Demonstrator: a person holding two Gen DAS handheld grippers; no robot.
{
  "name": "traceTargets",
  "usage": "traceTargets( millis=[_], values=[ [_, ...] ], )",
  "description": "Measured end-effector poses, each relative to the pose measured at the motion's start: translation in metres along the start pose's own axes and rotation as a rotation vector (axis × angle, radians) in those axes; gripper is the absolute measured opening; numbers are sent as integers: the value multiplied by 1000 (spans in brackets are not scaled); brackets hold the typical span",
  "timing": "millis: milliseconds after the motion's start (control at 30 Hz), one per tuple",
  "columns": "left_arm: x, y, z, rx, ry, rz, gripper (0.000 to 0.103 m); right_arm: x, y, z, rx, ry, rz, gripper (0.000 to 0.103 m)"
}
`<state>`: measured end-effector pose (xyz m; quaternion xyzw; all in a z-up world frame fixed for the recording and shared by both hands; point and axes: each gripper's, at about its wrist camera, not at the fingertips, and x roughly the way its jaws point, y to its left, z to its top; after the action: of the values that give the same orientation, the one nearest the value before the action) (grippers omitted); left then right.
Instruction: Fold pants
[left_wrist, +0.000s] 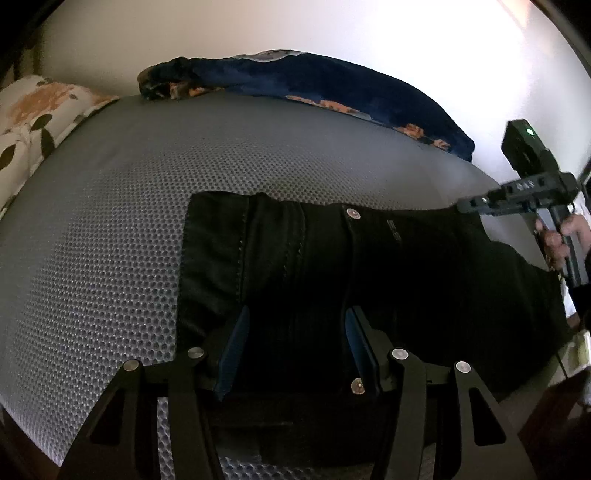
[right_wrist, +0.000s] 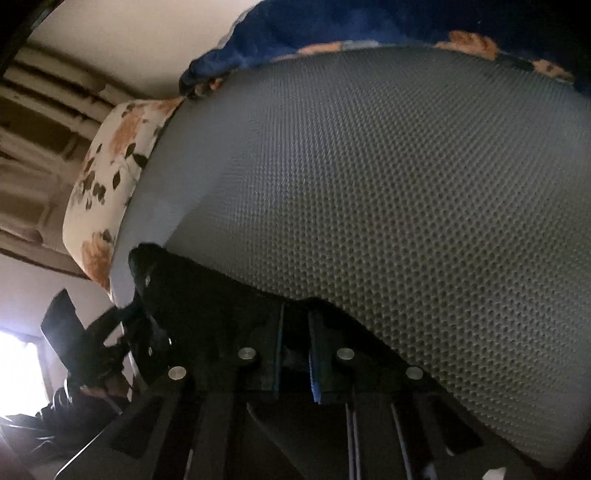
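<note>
Black pants (left_wrist: 332, 258) lie on the grey mesh bed top (left_wrist: 110, 221), waist end with a metal button (left_wrist: 352, 213) toward the far side. My left gripper (left_wrist: 295, 321) is open, its blue pads (left_wrist: 234, 347) spread over the near edge of the pants. My right gripper (right_wrist: 295, 332) has its fingers close together on the black fabric (right_wrist: 207, 295) at the pants' edge. In the left wrist view the right gripper's body (left_wrist: 524, 195) sits at the pants' right side, held by a hand. The left gripper's body shows at the lower left of the right wrist view (right_wrist: 85, 343).
A blue flowered blanket (left_wrist: 332, 85) lies bunched along the far edge against the white wall. A white flowered pillow (left_wrist: 33, 118) sits at the far left. The bed's front edge is just below my left gripper.
</note>
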<state>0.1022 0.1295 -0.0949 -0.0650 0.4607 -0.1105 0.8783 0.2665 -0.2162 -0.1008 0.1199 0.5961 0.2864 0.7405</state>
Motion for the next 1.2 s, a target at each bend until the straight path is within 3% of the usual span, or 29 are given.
traceTargets(
  millis=[100,167,233,333,533,767,900,1067,1200],
  values=[
    [1,-1,-4,35,-4,-1,55,11,3,5,-9,-45,-77,10],
    [3,-1,-4,45,-6,-1,55,22,2,6,-7,-29,-112,10],
    [4,-1,-3,44,-5,-2,55,22,-4,7,25,-37,-83,10],
    [4,-1,-4,46,-6,-4,55,3,-13,7,80,-66,-27,18],
    [-7,-14,1,54,-24,42,55,-61,-14,-17,85,-171,-117,33],
    [-17,-59,12,157,-48,7,60,-78,-2,-86,65,-215,-328,33],
    [-6,-90,16,234,-40,-24,63,-63,-1,-116,78,-211,-368,33],
    [15,-102,13,244,12,-25,63,-51,-25,-126,183,-240,-439,30],
    [25,-97,4,231,51,10,63,-59,-43,-118,239,-314,-431,24]
  ],
)
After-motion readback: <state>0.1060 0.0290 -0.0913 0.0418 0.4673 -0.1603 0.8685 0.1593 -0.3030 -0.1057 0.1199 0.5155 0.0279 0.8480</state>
